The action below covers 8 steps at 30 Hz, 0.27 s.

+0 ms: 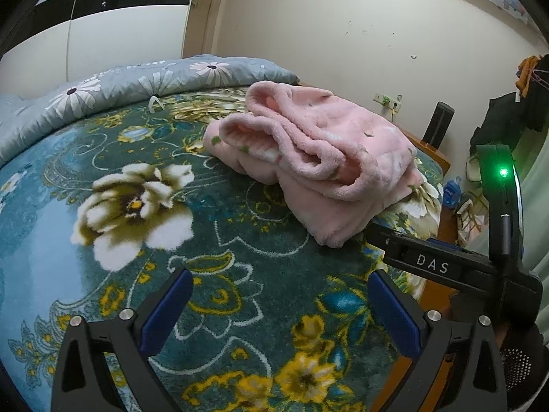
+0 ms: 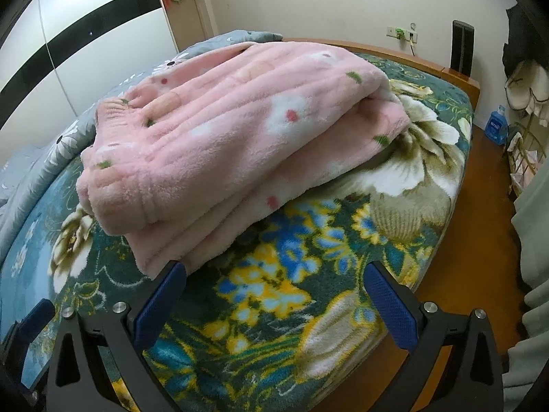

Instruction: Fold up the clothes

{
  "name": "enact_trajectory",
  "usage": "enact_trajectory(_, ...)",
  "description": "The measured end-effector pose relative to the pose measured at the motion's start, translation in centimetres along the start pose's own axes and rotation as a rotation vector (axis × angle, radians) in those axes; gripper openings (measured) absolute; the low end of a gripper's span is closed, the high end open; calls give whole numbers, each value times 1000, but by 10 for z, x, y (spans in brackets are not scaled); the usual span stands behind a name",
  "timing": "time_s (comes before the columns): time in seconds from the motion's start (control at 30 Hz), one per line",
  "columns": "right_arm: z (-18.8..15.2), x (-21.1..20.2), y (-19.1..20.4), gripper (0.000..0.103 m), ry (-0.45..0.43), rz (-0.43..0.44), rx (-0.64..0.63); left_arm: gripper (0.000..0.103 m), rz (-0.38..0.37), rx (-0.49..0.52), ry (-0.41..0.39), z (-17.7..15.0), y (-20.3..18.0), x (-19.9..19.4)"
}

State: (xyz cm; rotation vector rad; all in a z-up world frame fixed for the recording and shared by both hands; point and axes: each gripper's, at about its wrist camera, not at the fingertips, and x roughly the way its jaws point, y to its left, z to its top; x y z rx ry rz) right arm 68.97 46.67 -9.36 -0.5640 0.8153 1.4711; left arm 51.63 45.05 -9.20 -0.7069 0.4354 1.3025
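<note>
Teal plush bed blanket (image 1: 219,233) with large cream and yellow flowers covers the bed and fills most of both views; along its far left edge lies a grey quilt printed with white daisies (image 1: 103,92), bunched against a white wardrobe with a black band (image 1: 85,10); a wooden bed frame (image 2: 459,75) borders the far right side, with cream wall behind it.

On the blanket sits the pink fleece garment with small white, red and green spots (image 2: 219,144), folded into a thick, layered bundle; in the left wrist view it lies toward the far right part of the bed, its rolled edges facing the camera; in the right wrist view it lies just ahead of the gripper, the lowest layer reaching up to the left finger's tip, though whether they touch I cannot tell.

Left gripper (image 1: 279,279) hovers over bare blanket, its blue-padded fingers (image 1: 168,312) spread wide and holding nothing, well short of the garment; right gripper (image 2: 274,271) likewise has its blue pads spread apart and empty, low over the blanket near the bed's right edge; its black body shows at the right of the left wrist view, beside the garment.

A blue plastic bottle (image 2: 497,125) stands on the floor past the bed's far corner.
</note>
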Motion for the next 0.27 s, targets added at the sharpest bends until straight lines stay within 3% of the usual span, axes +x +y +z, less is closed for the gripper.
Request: enact_trajectory(0.27, -2, -2, 3, 103, 6, -1, 2, 103, -5, -11, -7, -1, 1, -2)
